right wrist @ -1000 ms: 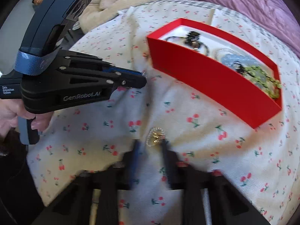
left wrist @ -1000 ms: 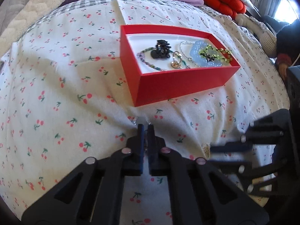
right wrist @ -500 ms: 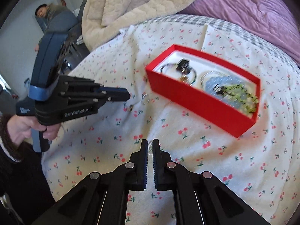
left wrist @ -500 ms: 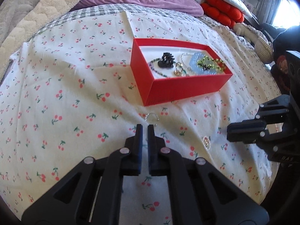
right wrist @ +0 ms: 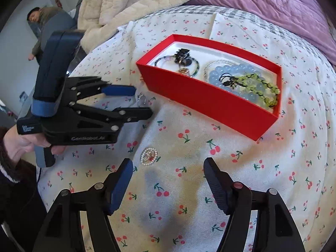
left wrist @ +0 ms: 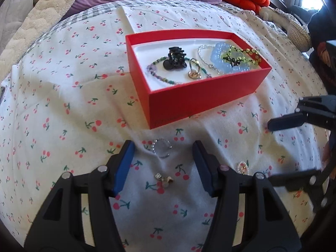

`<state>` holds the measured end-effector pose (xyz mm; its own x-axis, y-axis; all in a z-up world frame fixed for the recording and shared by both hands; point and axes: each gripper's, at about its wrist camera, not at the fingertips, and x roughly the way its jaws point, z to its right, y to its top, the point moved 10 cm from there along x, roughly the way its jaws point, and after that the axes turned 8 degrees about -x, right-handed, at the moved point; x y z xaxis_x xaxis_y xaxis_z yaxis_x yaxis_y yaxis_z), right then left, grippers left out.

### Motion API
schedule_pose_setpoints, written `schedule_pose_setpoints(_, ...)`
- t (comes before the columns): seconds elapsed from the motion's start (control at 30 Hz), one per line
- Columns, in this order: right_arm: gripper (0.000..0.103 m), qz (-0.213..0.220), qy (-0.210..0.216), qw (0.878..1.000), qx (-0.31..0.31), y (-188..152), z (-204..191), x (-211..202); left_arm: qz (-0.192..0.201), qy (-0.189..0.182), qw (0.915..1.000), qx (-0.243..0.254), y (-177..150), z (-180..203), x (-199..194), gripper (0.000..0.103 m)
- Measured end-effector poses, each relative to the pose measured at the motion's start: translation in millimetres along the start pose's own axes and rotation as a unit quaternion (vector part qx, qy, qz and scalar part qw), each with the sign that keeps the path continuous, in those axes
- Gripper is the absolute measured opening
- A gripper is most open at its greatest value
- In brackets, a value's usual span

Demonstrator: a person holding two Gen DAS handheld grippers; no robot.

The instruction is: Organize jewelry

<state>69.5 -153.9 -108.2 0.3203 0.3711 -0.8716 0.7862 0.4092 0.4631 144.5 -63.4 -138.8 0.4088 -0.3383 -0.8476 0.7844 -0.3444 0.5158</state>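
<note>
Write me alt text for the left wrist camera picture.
An empty left hand-held gripper, jaws opening, hangs over a silver ring on a cherry-print sheet. Behind it, an open red box holds bracelets and a black hair clip. A pearl brooch lies at right.

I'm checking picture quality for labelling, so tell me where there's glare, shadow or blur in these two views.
Left wrist view: window glare blows out the top right corner; the ring on the sheet looks soft. Right wrist view: a grey shadow lies on the sheet between the right gripper fingers; the red box is sharp. Both views bend straight edges and darken at the corners.
</note>
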Motion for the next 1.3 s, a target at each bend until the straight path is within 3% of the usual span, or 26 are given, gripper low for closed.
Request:
schedule_pose_setpoints(0.07,0.071,-0.003,0.001,1.0,0.0,-0.4,-0.8,1.1,0.001,-0.011,0.9999,-0.001,4.2,3.0,-0.4,0.057)
schedule_pose_setpoints(0.2,0.071,-0.006,0.008,1.0,0.01,-0.2,0.5,1.8,-0.012,-0.024,0.9996,0.006,2.8,9.2,3.4,0.039)
schedule_pose_setpoints(0.37,0.071,-0.01,0.015,1.0,-0.004,-2.9,-2.3,3.5,-0.036,-0.014,0.9992,0.011,-5.0,7.4,6.2,0.037)
schedule_pose_setpoints(0.57,0.071,-0.022,0.024,0.999,-0.032,-14.6,-13.9,6.9,-0.04,-0.006,0.9991,-0.011,-6.9,0.9,6.1,0.021)
schedule_pose_setpoints(0.87,0.071,-0.02,0.019,0.999,-0.031,-10.1,-15.7,13.1,-0.031,-0.013,0.9986,-0.04,-13.3,-5.0,-8.8,0.02)
schedule_pose_setpoints(1.13,0.069,-0.01,0.014,0.999,-0.045,-2.3,-21.5,20.2,-0.014,-0.018,0.9991,-0.036,-25.0,-8.0,-42.8,0.02)
schedule_pose_setpoints(1.3,0.051,-0.017,0.02,0.998,-0.055,4.8,-32.0,31.5,-0.009,-0.018,0.999,-0.041,-34.5,-11.3,-59.8,0.02)
